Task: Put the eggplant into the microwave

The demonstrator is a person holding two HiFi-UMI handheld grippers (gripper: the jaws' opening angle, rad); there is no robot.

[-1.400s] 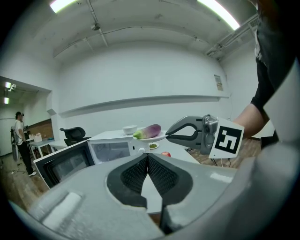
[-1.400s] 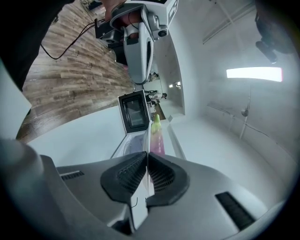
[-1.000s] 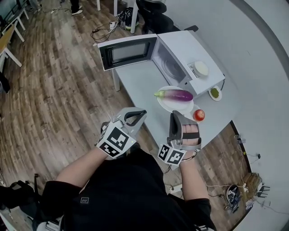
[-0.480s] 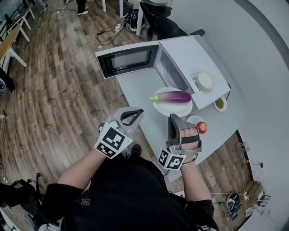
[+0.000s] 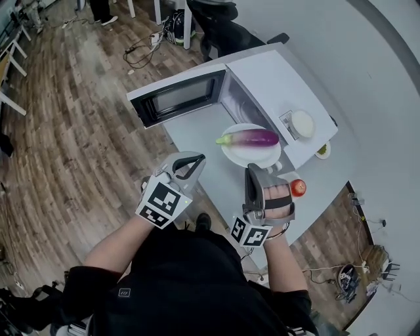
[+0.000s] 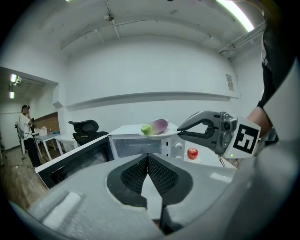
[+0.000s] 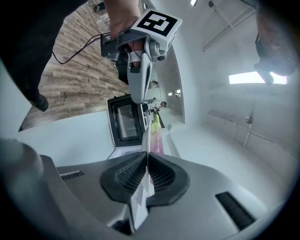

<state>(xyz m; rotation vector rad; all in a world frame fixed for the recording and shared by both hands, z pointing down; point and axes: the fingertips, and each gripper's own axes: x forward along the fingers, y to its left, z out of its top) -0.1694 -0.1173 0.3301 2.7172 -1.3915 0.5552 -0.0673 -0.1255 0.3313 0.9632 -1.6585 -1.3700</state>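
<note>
A purple eggplant (image 5: 251, 137) with a green stem lies on a white plate (image 5: 262, 156) just in front of the open microwave (image 5: 275, 79). The microwave's door (image 5: 174, 98) swings out to the left. My right gripper (image 5: 252, 169) is shut on the plate's near rim; in the right gripper view the thin white rim (image 7: 143, 140) runs between the closed jaws. From the left gripper view the plate (image 6: 159, 133) hangs level with the microwave's top. My left gripper (image 5: 199, 158) is shut on nothing, left of the plate over the table's edge.
A red fruit (image 5: 298, 188) sits on a small saucer right of the plate. A white bowl (image 5: 302, 123) rests on the microwave's top, and a green item (image 5: 321, 151) lies behind it. The grey table (image 5: 197, 125) ends near my body. A black chair (image 5: 210, 13) stands beyond.
The plate with the eggplant has drawn away from the red fruit, toward the microwave's opening, still in my right gripper. The left gripper stays alongside, shut.
</note>
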